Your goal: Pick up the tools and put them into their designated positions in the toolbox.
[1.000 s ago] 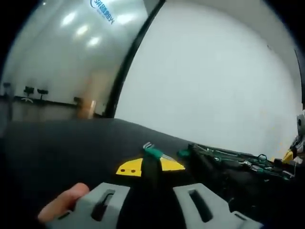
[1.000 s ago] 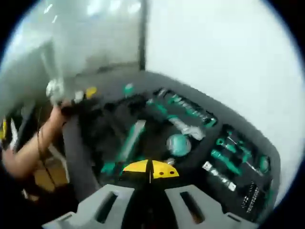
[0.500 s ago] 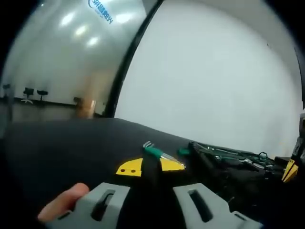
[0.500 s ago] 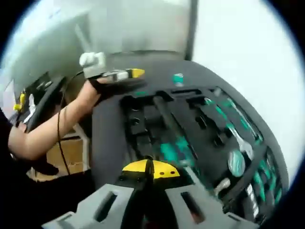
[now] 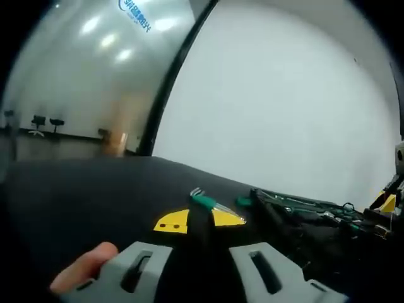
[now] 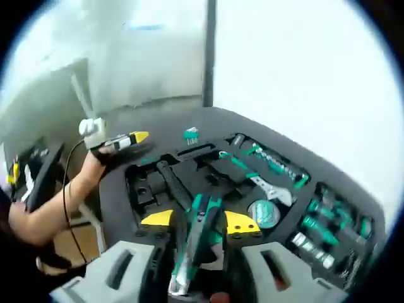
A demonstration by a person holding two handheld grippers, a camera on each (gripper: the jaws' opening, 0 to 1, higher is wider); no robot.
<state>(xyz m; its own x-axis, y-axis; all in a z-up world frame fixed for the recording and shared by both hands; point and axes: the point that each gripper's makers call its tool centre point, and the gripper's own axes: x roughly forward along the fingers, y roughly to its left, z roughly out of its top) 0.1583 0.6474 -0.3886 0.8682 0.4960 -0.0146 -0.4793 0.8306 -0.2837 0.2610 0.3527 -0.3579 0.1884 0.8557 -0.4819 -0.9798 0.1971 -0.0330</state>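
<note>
Over to the right gripper (image 6: 199, 221) first: grips a green-and-black tool (image 6: 192, 259) between its yellow tips, jaws set apart just by the thickness of the handles. Carries that tool lengthwise along the jaws, bare metal end nearest the lens, handles pointing away, above the near edge of the open toolbox (image 6: 142, 180). Looks down into black foam with plenty already bedded there: an adjustable wrench (image 6: 271, 186) near the middle, a round tape measure (image 6: 264, 213) just beside it, a row of sockets (image 6: 278, 165) along the far side, green-handled drivers (image 6: 322, 227) off to the right, and a long black handle (image 6: 172, 186) lying in the left part. Beyond the box, on the black table (image 5: 76, 189), catches a small green hex key set (image 6: 190, 134), lying apart from everything else. Left of that, picks out a person's hand (image 6: 95, 165) with the other tool, its yellow tip aimed towards the hex keys but well short of them. Now the left gripper (image 5: 199, 221) in its own view: hovers low over the table, yellow tips a narrow dark gap apart; cannot tell whether anything sits in that gap. Points straight at the hex key set, just past the tips. Shows a thumb (image 5: 85, 265) at the lower left, the toolbox stretching away on the right, and behind it all a white wall (image 5: 284, 101) meeting a glass partition (image 5: 95, 69).
</note>
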